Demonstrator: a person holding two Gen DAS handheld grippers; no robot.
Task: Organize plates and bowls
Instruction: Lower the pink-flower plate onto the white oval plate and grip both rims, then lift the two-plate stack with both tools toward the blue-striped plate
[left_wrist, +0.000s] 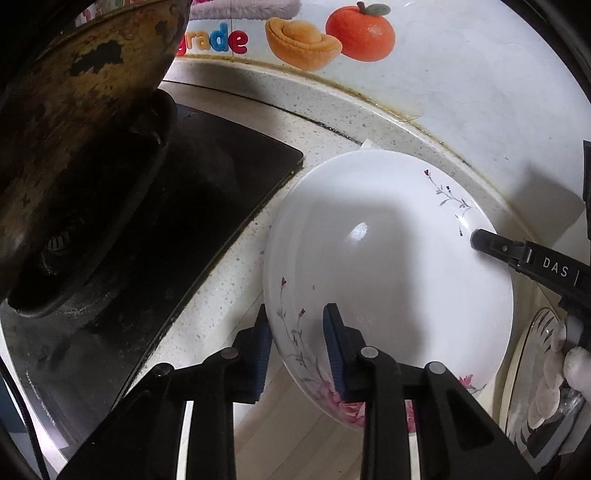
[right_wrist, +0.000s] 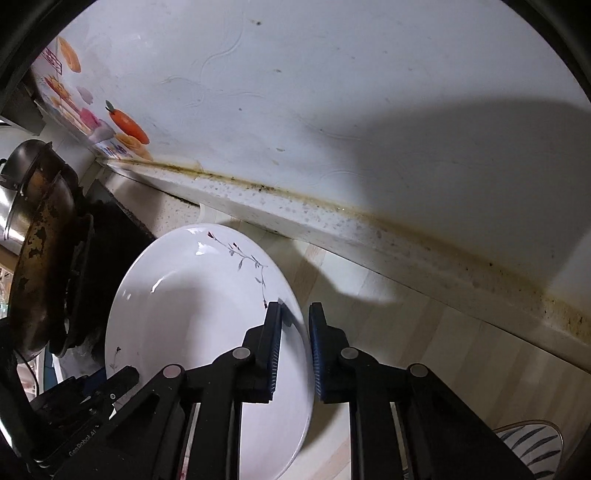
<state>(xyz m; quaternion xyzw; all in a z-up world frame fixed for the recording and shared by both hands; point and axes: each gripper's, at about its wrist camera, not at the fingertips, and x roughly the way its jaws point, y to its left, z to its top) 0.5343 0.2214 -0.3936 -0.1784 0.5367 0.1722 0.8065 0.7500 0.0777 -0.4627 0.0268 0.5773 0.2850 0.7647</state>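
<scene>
White flowered plate (left_wrist: 388, 266) sits on the bench (left_wrist: 229, 291) beside the stove (left_wrist: 184, 206). Left hand-held gripper (left_wrist: 297, 354) and right hand-held gripper (right_wrist: 295, 347) each pinch opposite rims, likely for a steady two-handed lift.

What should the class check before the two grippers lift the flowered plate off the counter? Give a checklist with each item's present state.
1. Rim of the plate sits between the jaws of the right gripper, which are shut on it: ok.
2. Rim sits between the jaws of the left gripper: ok.
3. Left jaws actually pressing the rim: cannot tell.
4. The two grips on opposite sides of the plate: ok.
5. Plate empty, nothing to slide off: ok.
6. Clearance from the wok overhanging one side and the striped dish on the other: cannot tell.
</scene>
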